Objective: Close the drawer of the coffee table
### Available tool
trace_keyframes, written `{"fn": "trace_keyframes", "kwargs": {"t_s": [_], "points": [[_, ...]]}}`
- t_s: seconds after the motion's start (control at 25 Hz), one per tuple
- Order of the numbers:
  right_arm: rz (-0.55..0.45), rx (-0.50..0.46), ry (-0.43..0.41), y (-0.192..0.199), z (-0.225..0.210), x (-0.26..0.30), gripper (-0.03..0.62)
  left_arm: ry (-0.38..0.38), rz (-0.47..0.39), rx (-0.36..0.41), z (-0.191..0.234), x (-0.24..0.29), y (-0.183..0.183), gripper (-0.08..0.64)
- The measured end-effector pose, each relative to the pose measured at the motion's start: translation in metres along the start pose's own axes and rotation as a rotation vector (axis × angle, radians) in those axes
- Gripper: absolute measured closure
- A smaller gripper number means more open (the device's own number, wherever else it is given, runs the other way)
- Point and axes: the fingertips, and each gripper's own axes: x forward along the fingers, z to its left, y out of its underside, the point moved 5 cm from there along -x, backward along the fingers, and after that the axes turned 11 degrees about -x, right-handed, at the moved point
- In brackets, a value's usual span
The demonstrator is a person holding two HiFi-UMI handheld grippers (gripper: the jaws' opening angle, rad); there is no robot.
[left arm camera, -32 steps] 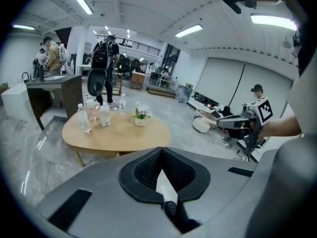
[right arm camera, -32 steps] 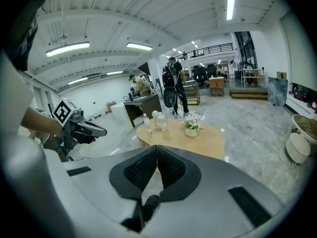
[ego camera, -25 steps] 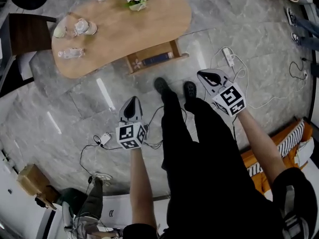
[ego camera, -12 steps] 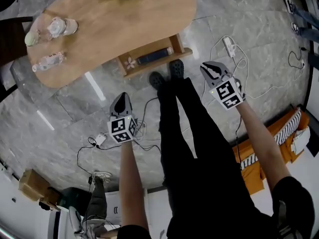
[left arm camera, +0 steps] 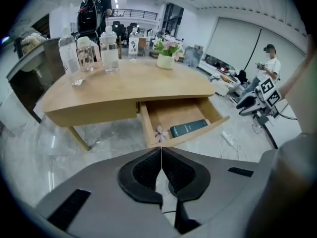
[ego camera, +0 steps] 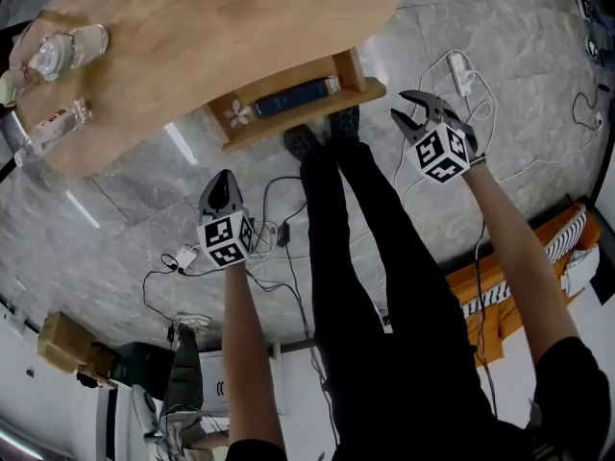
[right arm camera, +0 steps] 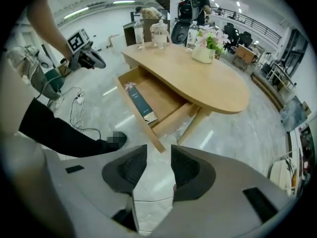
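The wooden coffee table (ego camera: 211, 27) has its drawer (ego camera: 298, 116) pulled out toward me. Inside lie a dark book (ego camera: 293, 97) and a small pale flower (ego camera: 238, 114). My left gripper (ego camera: 220, 182) hangs shut and empty over the floor, short of the drawer's left end. My right gripper (ego camera: 404, 107) is just right of the drawer's right corner; its jaws have just been opening and stand open with nothing between them. The left gripper view shows the shut pads (left arm camera: 161, 148) below the drawer (left arm camera: 193, 134) and book (left arm camera: 188, 128). The right gripper view shows my right gripper (right arm camera: 158, 150) near the drawer front (right arm camera: 141, 115).
Bottles (ego camera: 67, 46) and a glass stand on the table's left end, a flower vase (left arm camera: 166, 51) at its middle. My legs and shoes (ego camera: 327, 133) are right at the drawer front. A power strip (ego camera: 459, 70) and cables (ego camera: 279, 229) lie on the marble floor.
Both grippers have sunk and come closer to the table. My feet have stepped up to the drawer. The right jaws have gone from shut to open.
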Motion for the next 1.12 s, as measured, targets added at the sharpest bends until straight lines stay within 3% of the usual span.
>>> {"fn": "trace_keyframes", "kwargs": {"t_s": [0.08, 0.16, 0.44, 0.68, 1.12], "points": [[0.021, -0.060, -0.012, 0.011, 0.000, 0.022, 0.474, 0.001, 0.010, -0.001, 0.000, 0.012, 0.006, 0.547], [0.039, -0.110, -0.024, 0.022, 0.001, 0.042, 0.465, 0.002, 0.023, 0.012, 0.000, 0.023, 0.012, 0.475], [0.054, -0.231, -0.058, 0.037, -0.003, 0.088, 0.456, -0.006, 0.070, 0.073, 0.008, 0.058, 0.024, 0.344], [0.074, -0.221, -0.060, 0.040, -0.003, 0.109, 0.456, -0.004, 0.100, 0.085, 0.002, 0.075, 0.035, 0.314], [0.064, -0.199, -0.043, 0.035, 0.000, 0.125, 0.497, -0.010, 0.046, -0.008, -0.010, 0.093, 0.033, 0.339]]}}
